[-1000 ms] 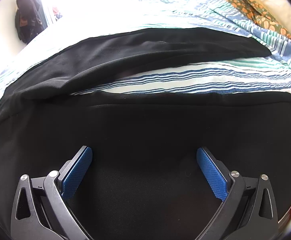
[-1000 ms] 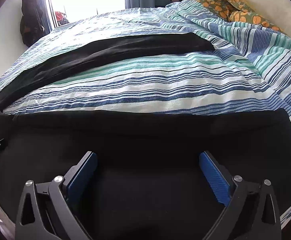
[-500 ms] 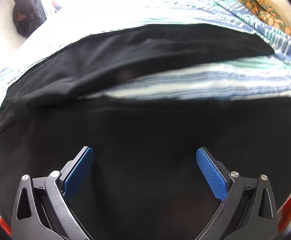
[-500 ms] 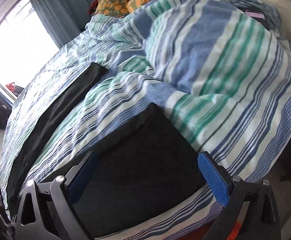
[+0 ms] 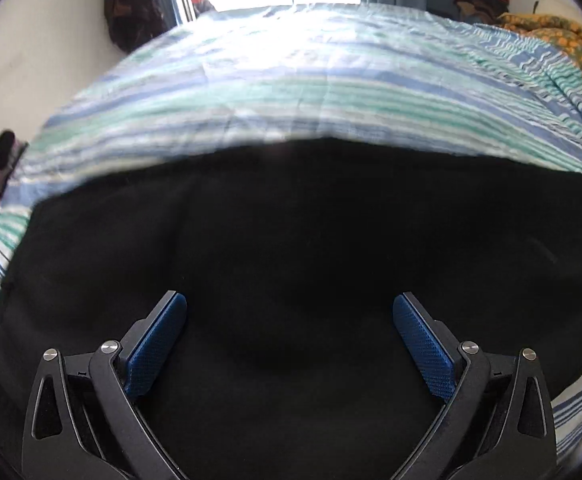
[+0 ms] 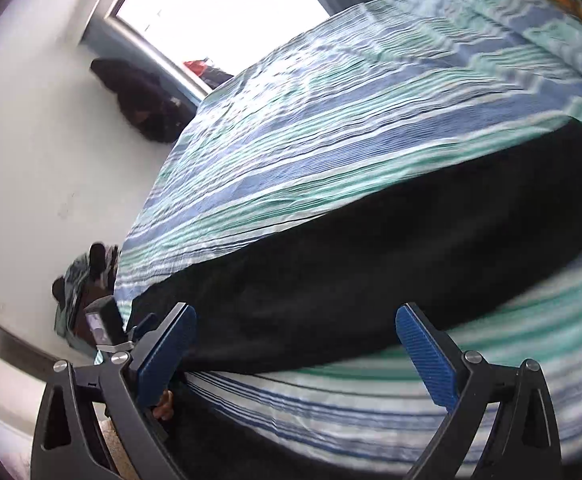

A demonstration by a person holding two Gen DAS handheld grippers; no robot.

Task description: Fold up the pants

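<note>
Below, in the left wrist view, the left gripper (image 5: 290,344) had its blue pads (image 5: 157,348) spread wide, holding nothing, over the black pants (image 5: 311,240) that filled the lower frame on the striped bedspread (image 5: 311,80). From the right wrist, the right gripper (image 6: 293,352) likewise gaped empty; the pants (image 6: 371,280) crossed the middle as a tilted band, with bedspread (image 6: 351,140) above and below.
</note>
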